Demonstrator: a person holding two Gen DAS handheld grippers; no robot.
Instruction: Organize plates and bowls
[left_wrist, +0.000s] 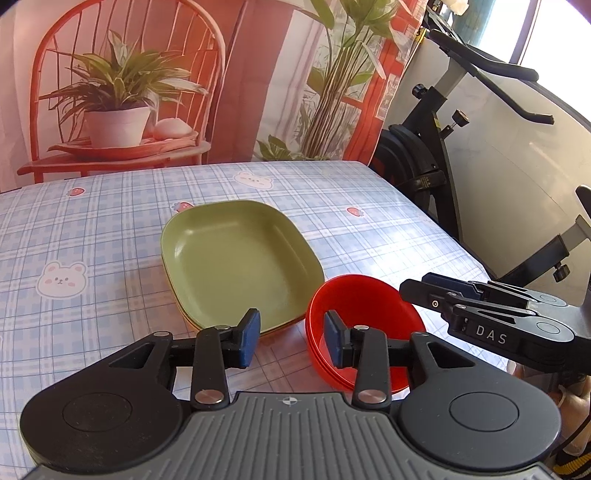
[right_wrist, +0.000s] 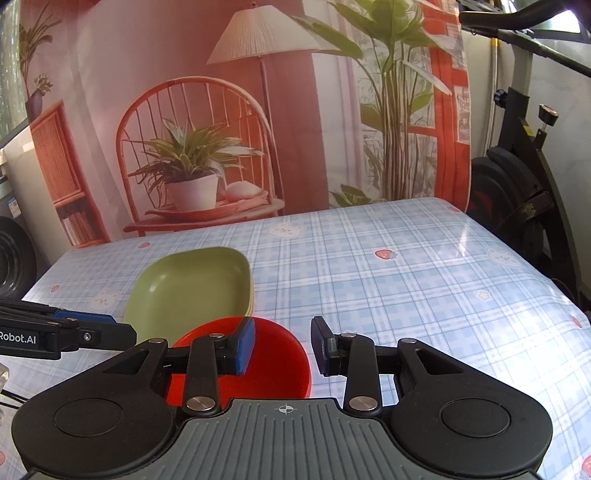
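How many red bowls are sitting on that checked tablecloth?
3, as far as the rims show: the round red plastic bowls sit nested in one stack at the near edge of the table, right of the square green plates. More could hide inside the stack.

Hidden and cut-off parts of the stacks, grippers and surroundings

In the left wrist view, the lower plates (left_wrist: 236, 258) are covered by the green top one, only thin edges being shown, so their number cannot be told; the near side of the red bowls (left_wrist: 364, 328) is hidden behind the left gripper (left_wrist: 291, 338), and the right gripper (left_wrist: 436, 295) is cut off by the right edge. In the right wrist view, the bowls' near rim is masked by the right gripper's own body, the left gripper (right_wrist: 110, 326) is cut off by the left edge, and the exercise bike (right_wrist: 524, 155) is cropped at the right.
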